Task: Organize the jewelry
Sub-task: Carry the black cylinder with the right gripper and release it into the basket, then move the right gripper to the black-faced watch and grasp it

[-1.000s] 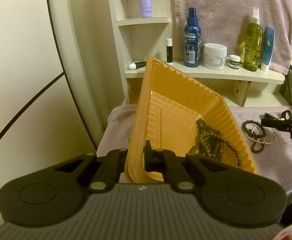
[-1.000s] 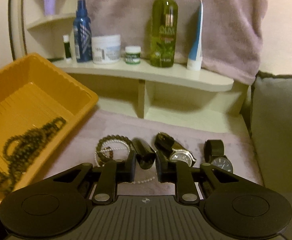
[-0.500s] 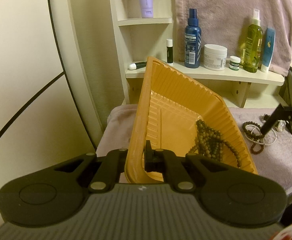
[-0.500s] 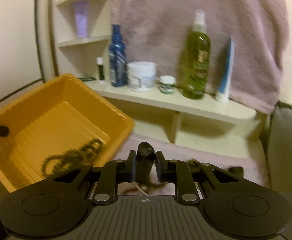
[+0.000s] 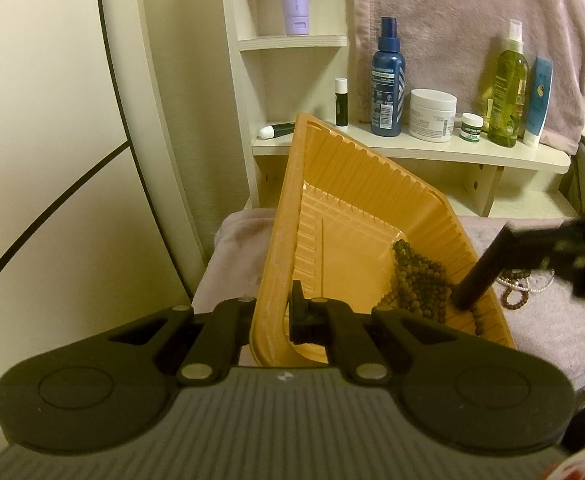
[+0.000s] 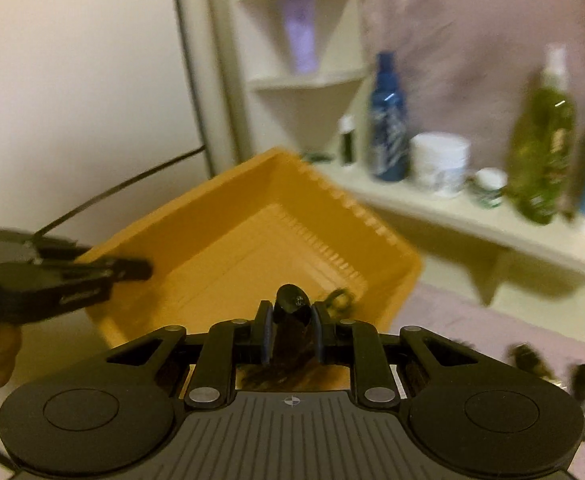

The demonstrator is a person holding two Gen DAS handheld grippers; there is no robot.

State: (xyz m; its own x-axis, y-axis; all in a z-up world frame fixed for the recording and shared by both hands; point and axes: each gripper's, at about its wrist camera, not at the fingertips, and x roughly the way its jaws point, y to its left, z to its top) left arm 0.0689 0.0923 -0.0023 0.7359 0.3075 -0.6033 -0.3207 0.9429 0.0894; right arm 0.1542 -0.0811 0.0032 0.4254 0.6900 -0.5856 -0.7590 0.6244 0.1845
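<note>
While the left gripper (image 5: 278,320) stayed clamped tight on the near rim of the orange tray (image 5: 356,208), holding it tipped up on one side, the right gripper (image 6: 290,330) had carried a dark strap-like piece (image 6: 290,306) over to that tray. The right jaws were narrowly parted and pinched on the piece, whose rounded end stuck up between them; motion blur made it impossible to tell exactly what kind of jewelry it was. In the left wrist view the same black piece (image 5: 480,276) slanted down over the tray's right-hand wall, its lower end just above the tray floor. A dark beaded necklace (image 5: 416,276) lay heaped in the tray's low corner beside it. Outside the tray, on the mauve cloth (image 5: 552,328), a cluster of bracelets (image 5: 520,286) lay just past the wall. Behind, on the shelf (image 5: 432,150), stood a blue spray bottle (image 5: 387,80), a white jar (image 5: 432,114) and a green spray bottle (image 5: 506,92).
</note>
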